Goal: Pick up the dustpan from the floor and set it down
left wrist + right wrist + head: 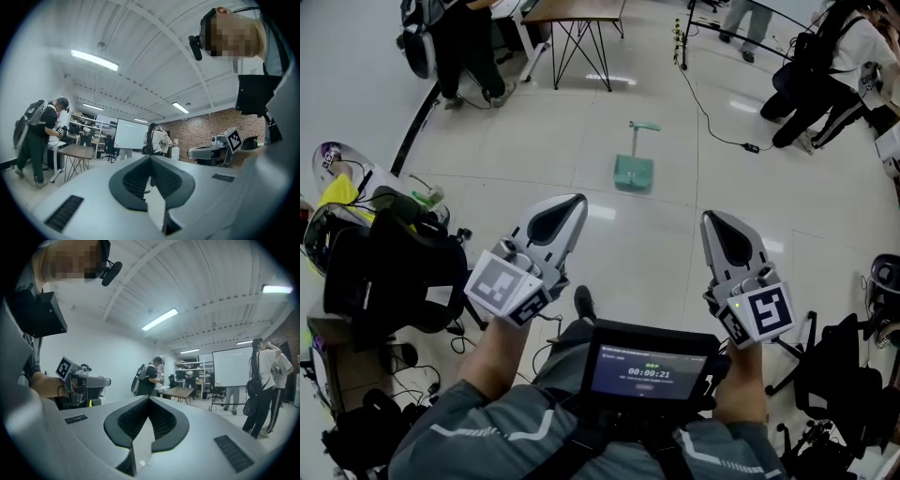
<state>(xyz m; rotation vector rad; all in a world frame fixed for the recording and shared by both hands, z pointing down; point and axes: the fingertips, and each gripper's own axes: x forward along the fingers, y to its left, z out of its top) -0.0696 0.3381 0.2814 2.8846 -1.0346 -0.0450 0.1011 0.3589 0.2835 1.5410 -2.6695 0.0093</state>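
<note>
You're on the approach: the dustpan (635,172) stands on the floor (534,159) well ahead, untouched. Your left gripper (575,203) and right gripper (712,221) are both clenched on nothing. Next, close in, spread the fingers and take its upright handle (643,127).

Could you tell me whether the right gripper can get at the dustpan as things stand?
Probably not yet: the dustpan stands well ahead of the right gripper, whose jaws are shut. The floor between looks free, though.

Glossy pale floor (534,159) — a green dustpan (634,172) stands on it, upright.
</note>
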